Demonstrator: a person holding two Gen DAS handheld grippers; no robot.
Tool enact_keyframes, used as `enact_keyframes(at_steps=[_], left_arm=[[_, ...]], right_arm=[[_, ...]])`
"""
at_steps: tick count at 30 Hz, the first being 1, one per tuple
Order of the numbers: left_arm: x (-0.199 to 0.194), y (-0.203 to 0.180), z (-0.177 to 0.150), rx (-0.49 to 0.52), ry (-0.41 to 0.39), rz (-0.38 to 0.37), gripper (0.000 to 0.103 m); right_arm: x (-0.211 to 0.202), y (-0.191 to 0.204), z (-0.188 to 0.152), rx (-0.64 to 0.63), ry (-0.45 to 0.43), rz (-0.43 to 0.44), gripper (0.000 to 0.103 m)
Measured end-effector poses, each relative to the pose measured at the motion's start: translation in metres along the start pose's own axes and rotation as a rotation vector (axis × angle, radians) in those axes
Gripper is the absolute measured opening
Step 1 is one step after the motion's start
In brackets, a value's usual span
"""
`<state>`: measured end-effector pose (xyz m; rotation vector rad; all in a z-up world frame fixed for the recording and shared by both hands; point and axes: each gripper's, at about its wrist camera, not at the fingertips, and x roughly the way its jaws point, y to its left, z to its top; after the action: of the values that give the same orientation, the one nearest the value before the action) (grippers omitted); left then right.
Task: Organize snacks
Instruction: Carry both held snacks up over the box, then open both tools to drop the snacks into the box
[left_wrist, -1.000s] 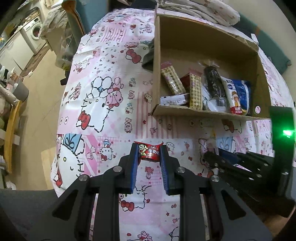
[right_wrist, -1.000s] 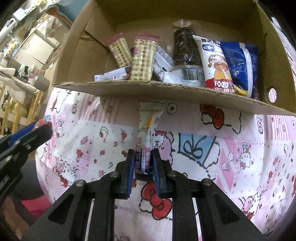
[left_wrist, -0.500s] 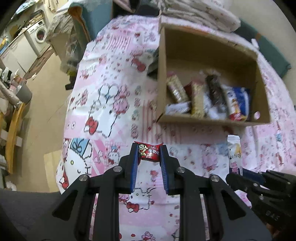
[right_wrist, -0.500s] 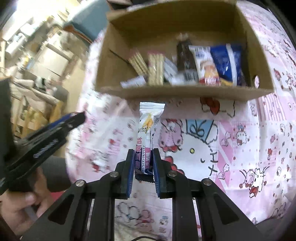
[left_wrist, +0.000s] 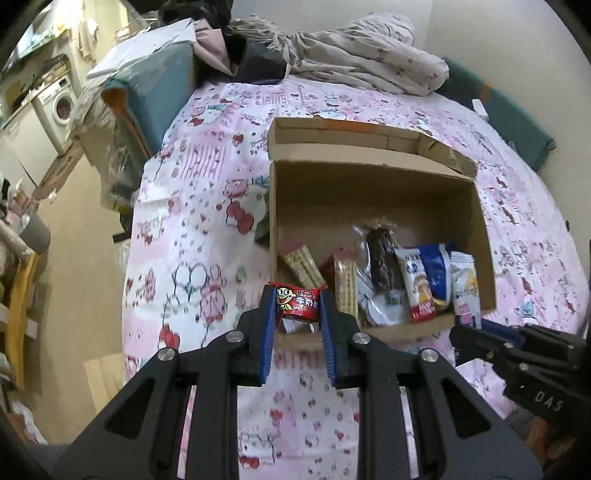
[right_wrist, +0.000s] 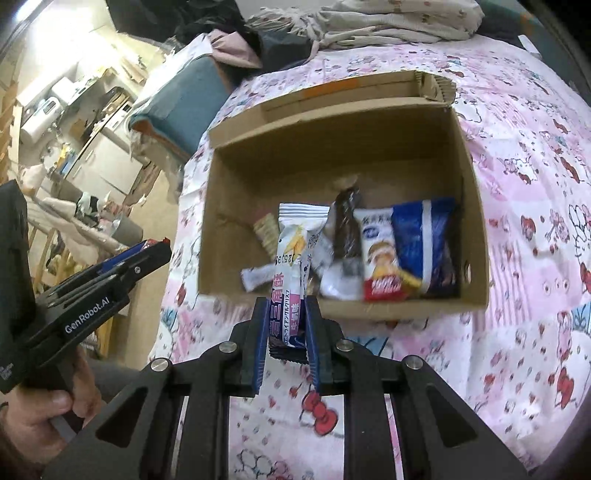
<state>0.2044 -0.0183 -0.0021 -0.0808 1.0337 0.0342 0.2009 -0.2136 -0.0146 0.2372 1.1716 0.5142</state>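
My left gripper (left_wrist: 297, 295) is shut on a small red candy packet (left_wrist: 297, 300) and hangs over the near left rim of the open cardboard box (left_wrist: 369, 184). My right gripper (right_wrist: 285, 306) is shut on a tall white snack bar packet (right_wrist: 291, 266), held upright above the box's (right_wrist: 332, 158) near wall. Inside the box lie several snacks: checked wafer bars (left_wrist: 345, 286), a dark wrapped cake (left_wrist: 384, 258), a white and red packet (right_wrist: 380, 258) and a blue bag (right_wrist: 423, 243). The right gripper (left_wrist: 463, 325) with its white packet (left_wrist: 466, 288) shows at the left wrist view's right edge.
The box sits on a bed with a pink cartoon-print sheet (left_wrist: 207, 236). Crumpled bedding (left_wrist: 362, 55) lies at the far end. A teal chair (left_wrist: 155, 92) and the floor (left_wrist: 81, 266) are off the bed's left side. A hand (right_wrist: 40, 417) holds the left gripper (right_wrist: 155, 251).
Both grippers have risen and moved toward the box with their packets held. The box now appears from above, its inside fully in view.
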Motion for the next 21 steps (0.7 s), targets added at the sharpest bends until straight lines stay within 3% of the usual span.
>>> enact_keyframes(at_steps=[9, 21], left_arm=[[0.034, -0.020, 0.020, -0.004, 0.022, -0.098, 0.019], [0.069, -0.023, 0.008, 0.015, 0.059, -0.088, 0.021]], right_arm=[[0.014, -0.030, 0.031, 0.058, -0.085, 0.114, 0.020], [0.059, -0.047, 0.027, 0.101, 0.002, 0.089, 0.020]])
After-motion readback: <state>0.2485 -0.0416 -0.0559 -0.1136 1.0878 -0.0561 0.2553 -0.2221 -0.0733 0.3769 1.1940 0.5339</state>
